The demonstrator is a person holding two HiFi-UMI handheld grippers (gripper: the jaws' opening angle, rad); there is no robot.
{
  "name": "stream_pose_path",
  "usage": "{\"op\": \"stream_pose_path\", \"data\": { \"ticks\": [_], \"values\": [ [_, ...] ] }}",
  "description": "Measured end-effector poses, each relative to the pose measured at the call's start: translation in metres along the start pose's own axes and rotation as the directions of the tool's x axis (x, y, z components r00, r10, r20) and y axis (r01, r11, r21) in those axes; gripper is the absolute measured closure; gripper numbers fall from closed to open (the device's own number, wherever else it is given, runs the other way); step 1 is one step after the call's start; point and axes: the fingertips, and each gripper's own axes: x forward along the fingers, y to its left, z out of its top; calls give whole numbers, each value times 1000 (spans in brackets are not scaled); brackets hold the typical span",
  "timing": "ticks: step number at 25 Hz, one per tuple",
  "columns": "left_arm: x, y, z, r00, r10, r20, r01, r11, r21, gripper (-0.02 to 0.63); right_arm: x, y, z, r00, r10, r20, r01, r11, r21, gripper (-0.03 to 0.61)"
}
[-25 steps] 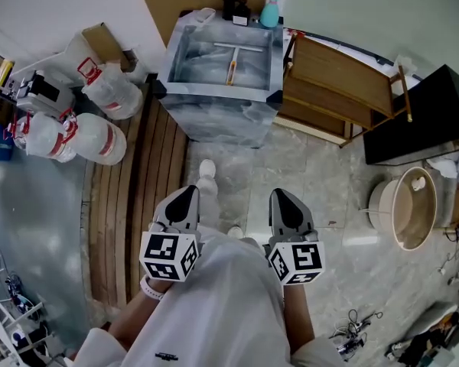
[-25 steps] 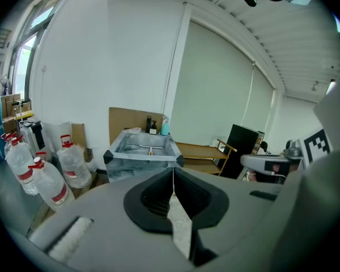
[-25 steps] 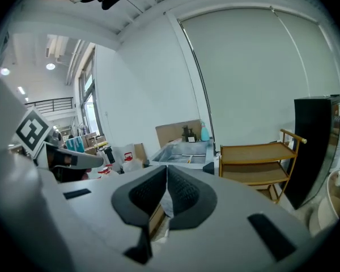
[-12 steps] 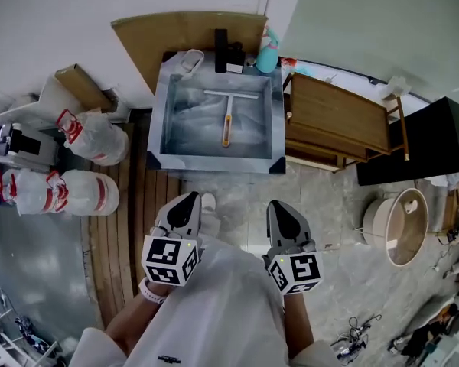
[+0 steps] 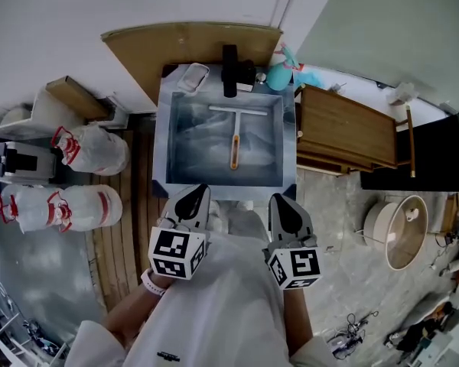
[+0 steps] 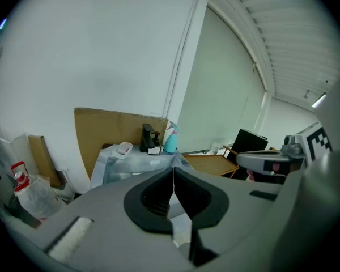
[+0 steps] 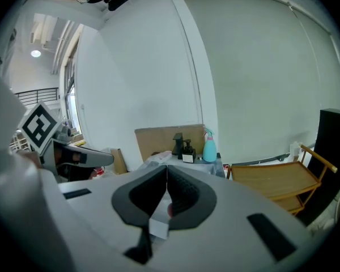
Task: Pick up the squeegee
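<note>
Head view: squeegee (image 5: 234,138) lies flat on the floor of a square basin (image 5: 166,138), roughly centred. It's T-shaped, with a thin pale crossbar at the far end and a straight handle running toward the person; the handle's near part is orange. The basin looks like grey metal under a wrinkled, glossy clear film, with dark corner pieces on the near edge. On its back ledge are a black blocky fixture (image 5: 230,70), a teal spray bottle (image 5: 278,76) and a small pale rounded dish (image 5: 193,76). A flat brown cardboard sheet (image 5: 187,46) leans on the white wall behind. A slatted wooden cart (image 5: 347,134) stands just right of the basin, and white bags with red bands (image 5: 92,148) are well off to the left on wooden floor boards. The left gripper (image 5: 197,197) and right gripper (image 5: 281,205) are side by side, tips at the basin's near rim in the picture, both apart from the squeegee. In the left gripper view the left gripper (image 6: 173,174) has its black ribbed pads pressed fully together with nothing between them. The right gripper (image 7: 166,173) is the same in the right gripper view, pads meeting in a thin seam and holding nothing.
</note>
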Motion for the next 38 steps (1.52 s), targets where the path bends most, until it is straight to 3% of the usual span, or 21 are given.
{"op": "stream_pose_path", "data": {
  "ticks": [8,18,33,35,38],
  "values": [
    [36,2,2,998,18,-56,-19,1000,-15,603,27,-27,8,1000,8,-17,-8,1000,-16,572],
    [128,7,0,991,33,-128,-37,999,-26,601,70,-58,2,997,57,-53,-59,998,-34,571],
    [275,46,-70,959,68,-274,-84,995,-46,600,140,-100,-40,987,81,-137,-85,996,-23,571],
    [290,50,-80,954,60,-292,-78,996,-52,546,146,-102,-44,986,83,-146,-86,996,-12,571],
    [313,57,-95,945,60,-321,-82,995,-54,523,154,-104,-50,983,91,-159,-91,996,12,571]
  ]
}}
